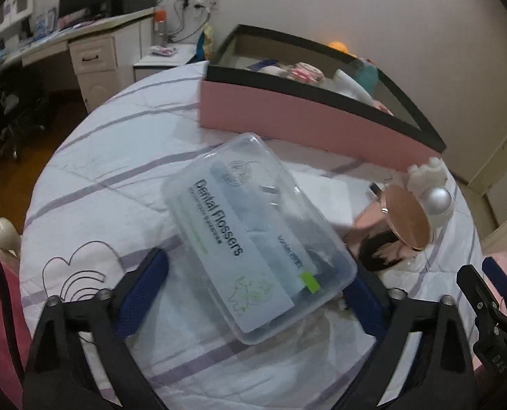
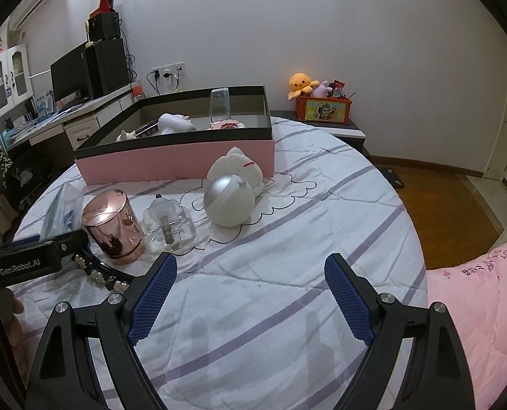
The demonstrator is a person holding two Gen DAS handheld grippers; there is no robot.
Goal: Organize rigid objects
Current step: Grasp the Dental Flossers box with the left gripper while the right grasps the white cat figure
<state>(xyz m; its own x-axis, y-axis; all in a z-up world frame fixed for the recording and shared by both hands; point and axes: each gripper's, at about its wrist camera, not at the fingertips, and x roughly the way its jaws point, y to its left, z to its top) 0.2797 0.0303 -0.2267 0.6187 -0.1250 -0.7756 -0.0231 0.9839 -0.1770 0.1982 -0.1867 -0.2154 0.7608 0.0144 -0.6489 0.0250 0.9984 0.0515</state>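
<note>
Flosser case point(image 1: 258, 235) on the bed point(image 1: 116, 177) — storage box point(image 1: 308, 119) behind, canister point(image 1: 403, 222) right.

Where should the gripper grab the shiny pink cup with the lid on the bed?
Probably around its round side wall, below the lid. The rose-gold canister stands upright on the bedsheet, and its lid is flat and smooth. Come in level from the near side, since the clear jar crowds one flank.

Plain white walls point(image 2: 321, 34), wooden floor point(image 2: 441, 205), a white desk point(image 1: 93, 54) with monitor point(image 2: 70, 77), dim indoor light
</note>
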